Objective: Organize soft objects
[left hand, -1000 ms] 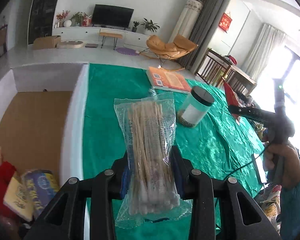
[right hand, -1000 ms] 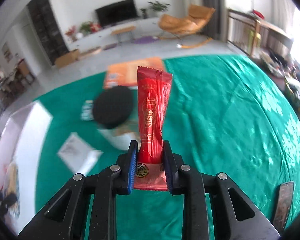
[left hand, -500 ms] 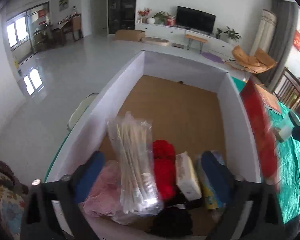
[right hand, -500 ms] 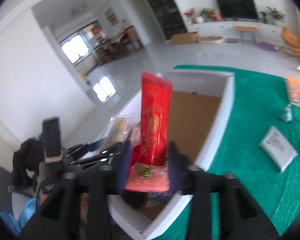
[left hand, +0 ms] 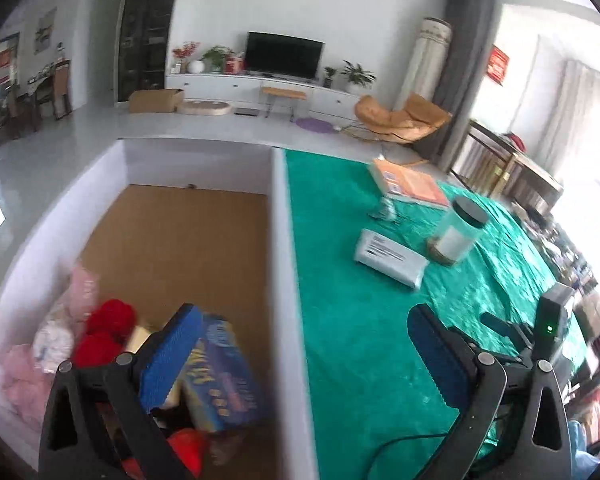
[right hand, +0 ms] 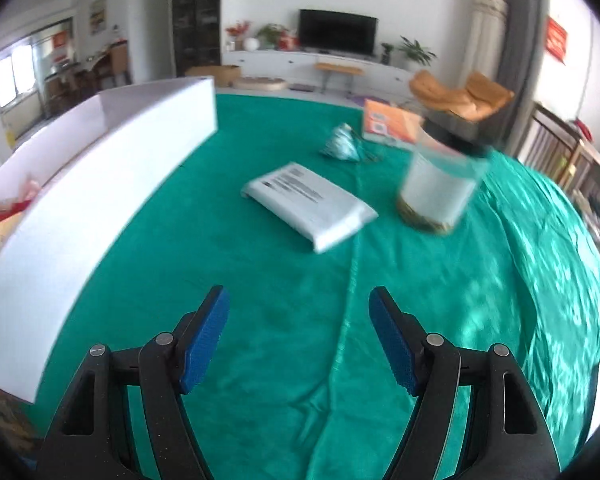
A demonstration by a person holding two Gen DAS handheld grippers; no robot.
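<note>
Both grippers are seen released and empty — the left gripper (left hand: 300, 344) spread across the box (left hand: 288, 280) wall, the right gripper (right hand: 298, 324), jaws just widened, above the cloth (right hand: 260, 280). Farther off, a white pack (right hand: 308, 204) lies flat beside the jar (right hand: 440, 184).

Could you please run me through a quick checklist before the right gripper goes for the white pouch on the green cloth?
1. Right gripper open and empty: ok.
2. Left gripper open and empty: ok.
3. White pouch lies flat, nothing on top: ok.
4. Jar stands apart from the pouch: ok.
5. White box has bare floor left: ok.
6. Pouch is soft: cannot tell.
</note>
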